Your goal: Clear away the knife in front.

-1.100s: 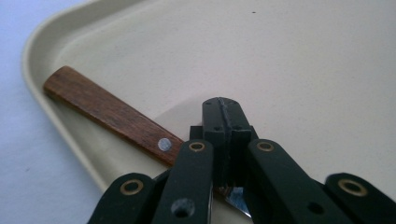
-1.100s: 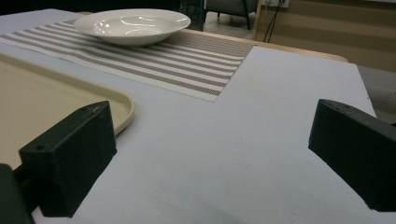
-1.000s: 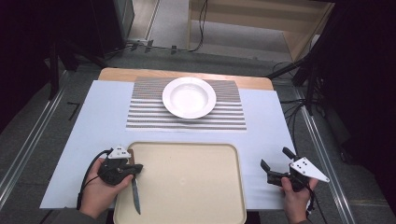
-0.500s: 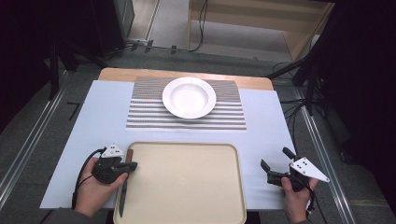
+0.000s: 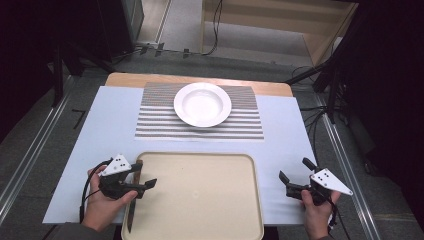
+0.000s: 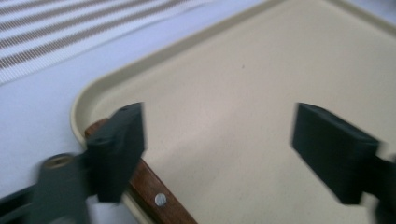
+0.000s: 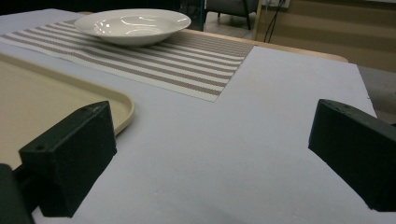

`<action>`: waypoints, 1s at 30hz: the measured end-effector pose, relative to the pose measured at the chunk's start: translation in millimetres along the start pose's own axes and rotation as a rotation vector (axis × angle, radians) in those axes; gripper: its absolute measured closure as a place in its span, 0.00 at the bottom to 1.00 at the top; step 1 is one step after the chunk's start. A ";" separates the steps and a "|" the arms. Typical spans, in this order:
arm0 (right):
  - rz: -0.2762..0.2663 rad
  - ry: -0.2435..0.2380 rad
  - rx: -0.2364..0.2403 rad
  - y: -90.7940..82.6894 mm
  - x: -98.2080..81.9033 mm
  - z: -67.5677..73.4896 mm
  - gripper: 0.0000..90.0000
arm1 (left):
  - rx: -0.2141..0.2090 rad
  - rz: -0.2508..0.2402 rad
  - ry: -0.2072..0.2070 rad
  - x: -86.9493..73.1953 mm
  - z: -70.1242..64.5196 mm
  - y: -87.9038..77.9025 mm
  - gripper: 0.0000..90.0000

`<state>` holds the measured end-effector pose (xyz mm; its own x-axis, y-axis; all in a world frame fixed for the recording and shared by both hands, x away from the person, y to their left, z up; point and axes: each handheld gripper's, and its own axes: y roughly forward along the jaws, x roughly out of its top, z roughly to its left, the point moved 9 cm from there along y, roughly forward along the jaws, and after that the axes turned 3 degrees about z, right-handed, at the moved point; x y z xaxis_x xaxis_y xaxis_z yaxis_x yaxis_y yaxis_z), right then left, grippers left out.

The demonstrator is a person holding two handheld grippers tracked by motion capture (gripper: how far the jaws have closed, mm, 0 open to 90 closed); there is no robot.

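A knife with a brown wooden handle [image 6: 154,191] and a dark blade [image 5: 130,220] lies along the left rim of the beige tray [image 5: 200,195]. My left gripper [image 5: 145,175] hovers over that rim. Its jaws have just been opening and now stand wide apart [image 6: 219,135]. The handle passes under one jaw, and no pad presses on it. My right gripper [image 5: 294,169] is open, low over the pale blue table cover to the right of the tray, with nothing between its fingers [image 7: 212,135].
A white deep plate [image 5: 202,104] sits on a striped placemat [image 5: 155,125] at the far middle of the table. The tray [image 7: 46,93] takes up the near middle. Dark floor, cables and stands surround the table.
The left gripper carried the knife from over the tray's left part to its left rim. Its jaws opened and let the knife go. The right gripper has kept still.
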<state>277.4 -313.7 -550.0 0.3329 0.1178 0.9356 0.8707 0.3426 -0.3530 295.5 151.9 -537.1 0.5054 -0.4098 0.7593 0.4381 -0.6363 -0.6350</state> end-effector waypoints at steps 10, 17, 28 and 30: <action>0.002 0.000 0.000 0.0 -0.1 0.3 0.00 | 0.008 -0.131 -0.032 7.8 11.4 -17.8 0.00; 0.001 0.000 0.000 -0.1 -0.1 0.2 0.00 | 0.025 -0.149 -0.034 7.4 18.0 -22.5 0.00; 0.001 -0.001 0.001 -0.2 -0.1 0.3 0.00 | 0.066 -0.190 -0.059 4.6 38.3 -37.1 0.00; 0.001 0.000 0.002 -0.2 0.0 0.3 0.00 | 0.073 -0.197 -0.064 3.5 42.6 -40.1 0.00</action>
<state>277.1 -313.5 -550.0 0.3332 0.1184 0.9354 0.8698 0.3444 -0.3534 311.4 203.9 -515.0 0.4499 -0.2387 0.8606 0.5846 -0.6498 -0.4859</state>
